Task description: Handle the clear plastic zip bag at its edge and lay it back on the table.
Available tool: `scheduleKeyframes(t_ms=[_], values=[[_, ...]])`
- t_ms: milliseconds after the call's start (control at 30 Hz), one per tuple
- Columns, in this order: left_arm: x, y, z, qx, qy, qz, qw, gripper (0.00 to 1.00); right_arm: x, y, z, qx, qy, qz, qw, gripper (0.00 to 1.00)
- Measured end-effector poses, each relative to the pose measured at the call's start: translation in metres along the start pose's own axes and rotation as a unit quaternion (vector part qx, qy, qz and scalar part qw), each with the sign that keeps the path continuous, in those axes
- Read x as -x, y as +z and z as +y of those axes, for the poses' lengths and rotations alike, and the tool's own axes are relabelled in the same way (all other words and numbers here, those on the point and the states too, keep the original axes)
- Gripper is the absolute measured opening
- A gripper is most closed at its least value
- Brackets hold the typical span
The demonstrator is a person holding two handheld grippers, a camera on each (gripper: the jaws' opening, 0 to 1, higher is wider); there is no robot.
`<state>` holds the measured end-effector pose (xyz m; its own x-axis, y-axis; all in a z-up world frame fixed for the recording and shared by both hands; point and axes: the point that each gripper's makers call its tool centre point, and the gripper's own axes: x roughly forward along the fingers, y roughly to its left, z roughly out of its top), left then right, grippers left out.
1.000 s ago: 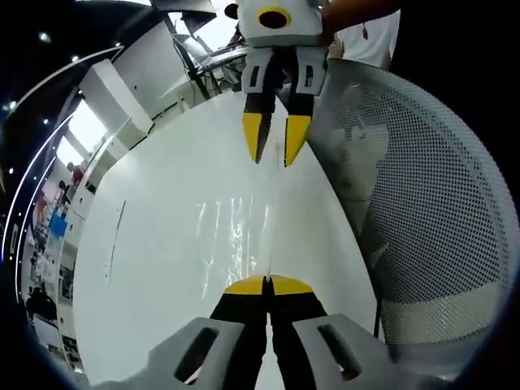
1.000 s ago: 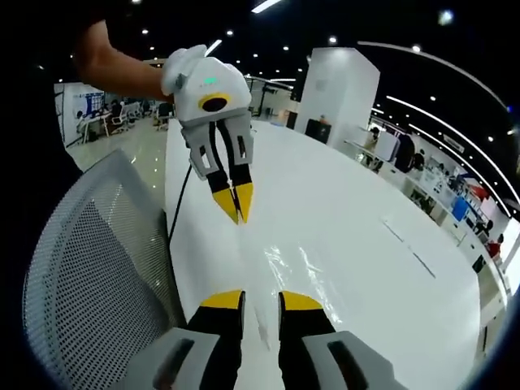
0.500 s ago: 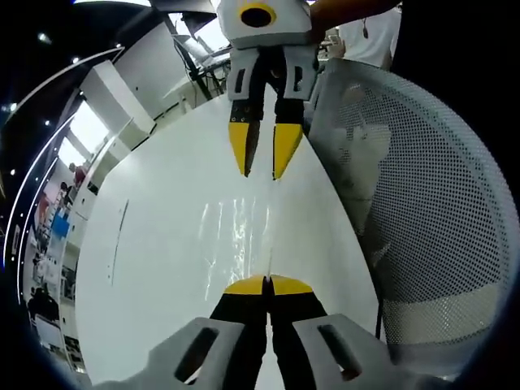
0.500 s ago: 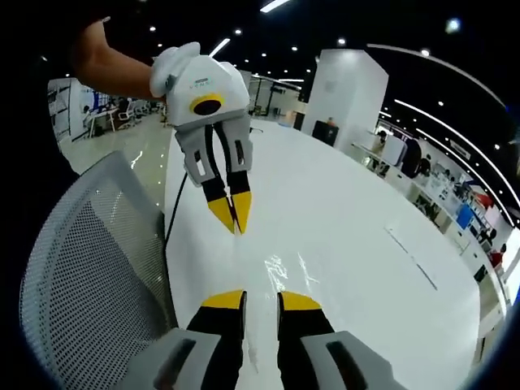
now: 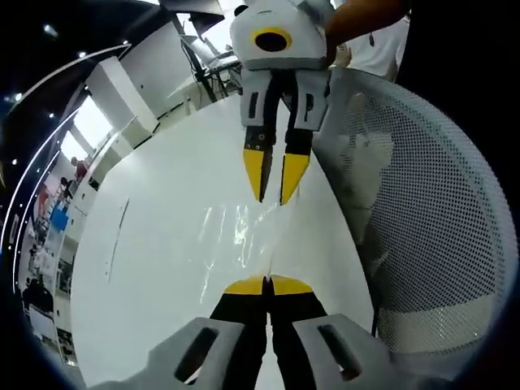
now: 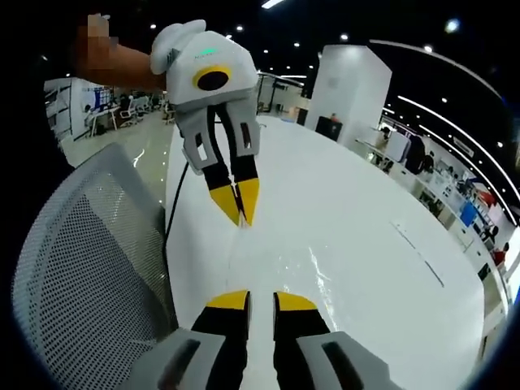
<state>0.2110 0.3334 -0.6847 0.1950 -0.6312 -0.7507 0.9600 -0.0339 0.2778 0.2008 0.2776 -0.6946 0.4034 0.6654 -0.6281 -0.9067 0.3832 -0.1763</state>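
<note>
Your left gripper [image 5: 266, 284] has its yellow tips pressed together, and they seem to pinch the near edge of the clear plastic zip bag [image 5: 236, 236]. In the right gripper view the same gripper [image 6: 240, 210] comes in from above with its tips closed, and a thin edge of the bag [image 6: 280, 272] hangs from them. The bag is very transparent; you see it mostly as shiny wrinkles over the white table [image 5: 146, 244], stretched between the two grippers.

Your right gripper [image 6: 260, 301] holds its jaws a little apart, with a narrow gap between the yellow tips. In the left gripper view it [image 5: 275, 188] points down to the far edge of the bag, also with a small gap. I cannot tell if it already touches the plastic.

A white mesh chair [image 5: 422, 211] stands just beside the table edge, and you see it too in the right gripper view [image 6: 89, 268]. A black cable [image 6: 172, 213] lies along that edge of the table.
</note>
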Motion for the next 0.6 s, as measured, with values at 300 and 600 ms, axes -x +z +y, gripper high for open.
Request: scheduleKeyframes(t_ms=[300, 600], values=[[0.001, 0.005, 0.001, 0.021, 0.002, -0.013, 0.9997, 0.00, -0.003, -0.001, 0.001, -0.011, -0.003, -0.007, 0.9999, 0.00], [0.013, 0.022, 0.004, 0.020, 0.012, -0.051, 0.9984, 0.15, -0.003, -0.002, -0.004, -0.023, -0.008, -0.002, 0.9997, 0.00]])
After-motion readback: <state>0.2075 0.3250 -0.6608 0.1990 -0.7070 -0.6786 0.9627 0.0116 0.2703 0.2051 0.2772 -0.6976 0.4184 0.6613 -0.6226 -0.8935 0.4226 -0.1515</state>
